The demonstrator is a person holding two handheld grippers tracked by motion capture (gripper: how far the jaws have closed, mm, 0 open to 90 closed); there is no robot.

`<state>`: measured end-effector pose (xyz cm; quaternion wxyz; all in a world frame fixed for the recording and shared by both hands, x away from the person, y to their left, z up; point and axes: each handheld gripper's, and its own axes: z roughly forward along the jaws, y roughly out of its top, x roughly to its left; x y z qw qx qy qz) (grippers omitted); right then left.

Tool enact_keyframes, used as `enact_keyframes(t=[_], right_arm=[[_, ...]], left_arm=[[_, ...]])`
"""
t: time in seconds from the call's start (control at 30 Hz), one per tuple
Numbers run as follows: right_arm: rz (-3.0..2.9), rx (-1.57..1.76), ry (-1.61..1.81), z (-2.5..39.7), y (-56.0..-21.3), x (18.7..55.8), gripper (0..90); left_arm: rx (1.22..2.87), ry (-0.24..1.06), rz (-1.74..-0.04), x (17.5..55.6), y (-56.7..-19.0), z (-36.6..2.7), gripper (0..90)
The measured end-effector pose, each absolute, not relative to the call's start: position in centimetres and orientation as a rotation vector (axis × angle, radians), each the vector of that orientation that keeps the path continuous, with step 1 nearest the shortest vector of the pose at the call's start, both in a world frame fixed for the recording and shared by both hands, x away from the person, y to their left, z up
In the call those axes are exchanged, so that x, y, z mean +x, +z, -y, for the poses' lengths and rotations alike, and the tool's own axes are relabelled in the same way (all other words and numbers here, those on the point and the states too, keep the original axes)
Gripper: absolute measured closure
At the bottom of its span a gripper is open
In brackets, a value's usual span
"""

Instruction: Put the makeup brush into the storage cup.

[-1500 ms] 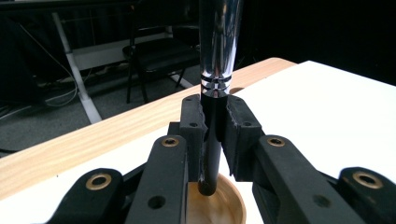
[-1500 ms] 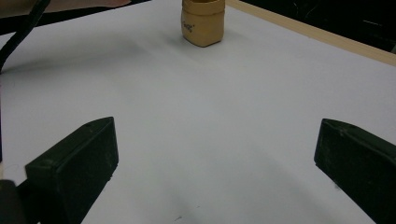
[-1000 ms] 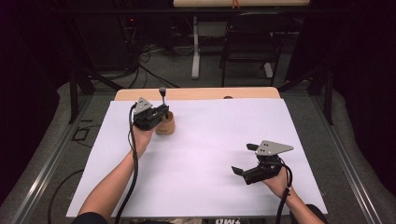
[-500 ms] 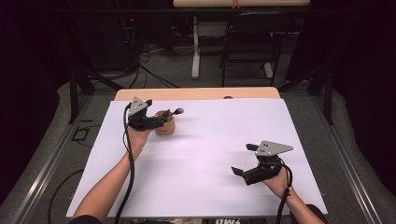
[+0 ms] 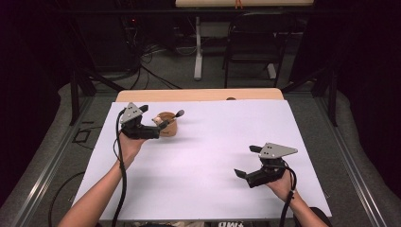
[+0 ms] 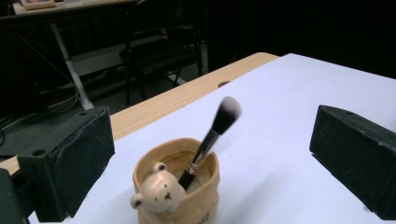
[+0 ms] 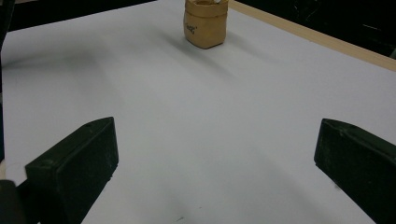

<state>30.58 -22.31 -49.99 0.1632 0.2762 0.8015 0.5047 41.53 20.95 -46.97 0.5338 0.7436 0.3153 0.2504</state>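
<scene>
The left gripper [image 5: 158, 124], a black two-jaw tool topped by a grey three-cornered plate and held in the person's left hand [image 5: 128, 144], sits at about ten o'clock on the white table sheet [image 5: 213, 156], its jaws spread wide and gripping nothing. In the left gripper view the two black pads stand well apart at either side, with the tan ceramic cup with a small bear figure on its rim [image 6: 176, 195] low between them, touched by neither. Inside that cup leans a black-handled makeup brush with a silver ferrule and a dark, white-tipped head [image 6: 208, 141], tilted toward one o'clock in this view and resting against the rim. In the high view the cup [image 5: 168, 126] stands just past the jaw tips. Well apart, at about four o'clock on the sheet, the right gripper [image 5: 247, 161] rests in the person's right hand [image 5: 281, 185], jaws likewise spread and empty. From the right gripper view, the cup [image 7: 205, 22] stands far off at twelve o'clock. Beyond the sheet's far edge runs a strip of light wooden tabletop [image 5: 198, 94].
</scene>
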Motion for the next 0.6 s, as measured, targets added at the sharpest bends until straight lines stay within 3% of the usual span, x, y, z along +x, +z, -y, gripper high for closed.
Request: enact_keyframes(t=[0.6], right_arm=[[-2.279,0.779,1.45,22.2,-49.9,30.5,0.0]], left_arm=[[1.816,0.522,-0.669,35.9,-46.8,-22.7,0.0]])
